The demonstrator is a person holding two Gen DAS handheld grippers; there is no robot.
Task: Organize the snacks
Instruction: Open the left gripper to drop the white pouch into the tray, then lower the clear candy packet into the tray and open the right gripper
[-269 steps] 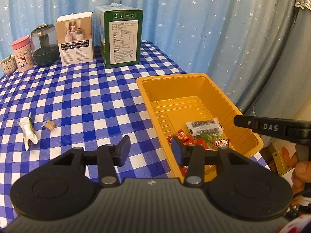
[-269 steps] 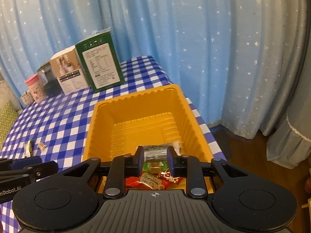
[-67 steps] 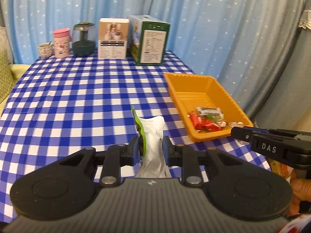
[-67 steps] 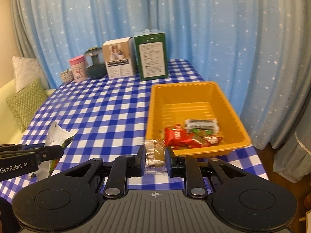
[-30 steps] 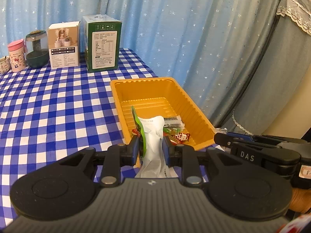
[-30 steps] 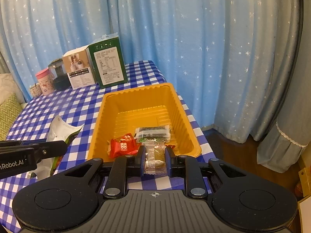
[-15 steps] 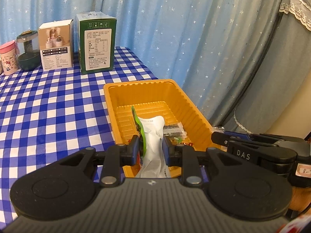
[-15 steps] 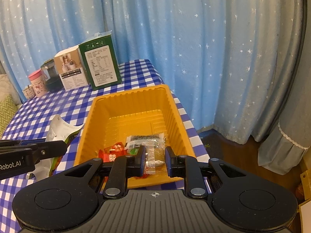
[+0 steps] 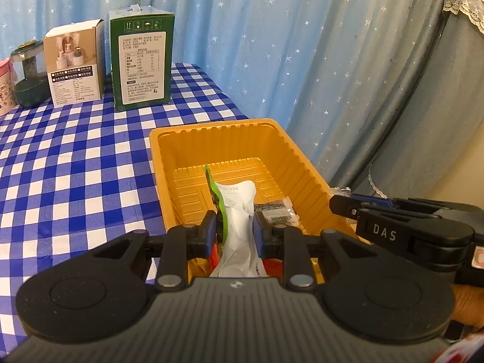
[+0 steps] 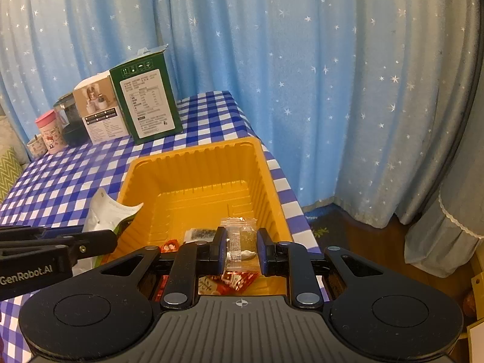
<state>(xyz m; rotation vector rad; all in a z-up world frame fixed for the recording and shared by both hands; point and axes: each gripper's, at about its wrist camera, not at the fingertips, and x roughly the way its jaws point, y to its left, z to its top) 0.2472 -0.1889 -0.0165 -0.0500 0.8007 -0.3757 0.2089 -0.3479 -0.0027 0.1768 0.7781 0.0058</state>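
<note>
left gripper [image 9: 234, 231] is pinching a white-and-green pouch [image 9: 239, 211] upright between its pads, and is hovering over the near end of the yellow tray [image 9: 305, 163]; right gripper [image 10: 241, 249] is pinching a small clear-wrapped snack [image 10: 240, 236] the same way, also hanging over the tray's near end; in the left view the right gripper is sitting at 3 o'clock, just beside the tray's right rim; in the right view the left one is coming in at 9 o'clock with the pouch poking over the left rim.

tray is holding a dark-printed packet [image 9: 276, 211] and some red wrappers [image 10: 233, 279] at its near end; far half is lying bare; the table [image 9: 75, 157] is carrying a green box [image 9: 140, 60] and a white box [image 9: 74, 63] at 11 o'clock, well apart from the tray.

step in hand, as i'm reading it: the drop-off, both snacks being carried in at once; next move is calling for both grippers to spread so each item falls inside the walls; pouch is looking tall and floppy, so it's needing a lower release or it's risking draping over the rim.
</note>
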